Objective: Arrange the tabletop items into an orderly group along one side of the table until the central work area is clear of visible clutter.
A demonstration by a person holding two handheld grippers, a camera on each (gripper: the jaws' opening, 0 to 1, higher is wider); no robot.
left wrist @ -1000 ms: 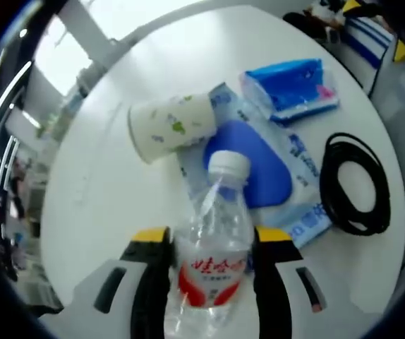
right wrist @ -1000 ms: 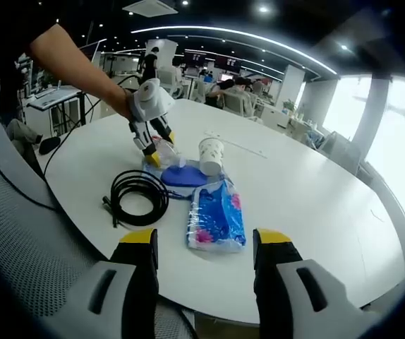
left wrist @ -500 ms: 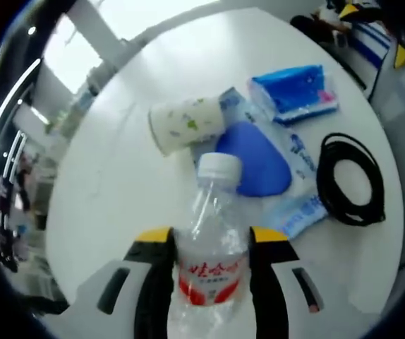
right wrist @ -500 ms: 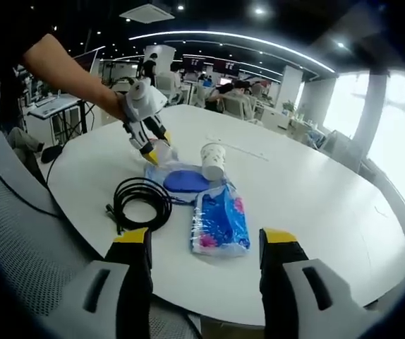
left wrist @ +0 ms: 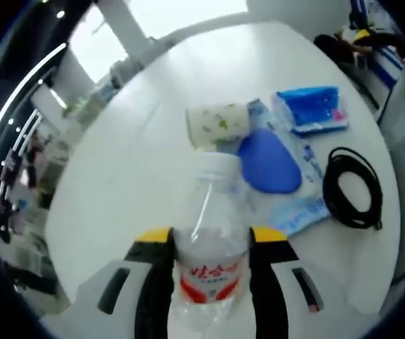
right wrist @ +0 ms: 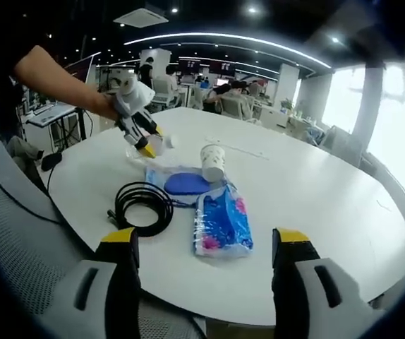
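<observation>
My left gripper (left wrist: 209,239) is shut on a clear water bottle (left wrist: 213,212) with a red label and white cap, held above the white round table (left wrist: 132,176). The right gripper view shows that gripper (right wrist: 137,133) raised at the table's far left, the bottle (right wrist: 157,144) in it. Below lie a tipped paper cup (left wrist: 218,125), a blue oval pad (left wrist: 268,162) on a wipes pack (left wrist: 298,212), a blue tissue pack (left wrist: 314,111) and a coiled black cable (left wrist: 354,187). My right gripper (right wrist: 206,239) is open near the table's front edge, just before the tissue pack (right wrist: 222,221).
In the right gripper view the paper cup (right wrist: 212,162), blue pad (right wrist: 183,183) and cable (right wrist: 144,205) cluster at the table's (right wrist: 315,205) left-centre; its right half is bare. A grey chair back (right wrist: 19,233) stands at the left. Office desks and people fill the background.
My left gripper has lifted the bottle up and away from the cluster, so the items below look smaller. The right gripper's jaws stand a little wider apart.
</observation>
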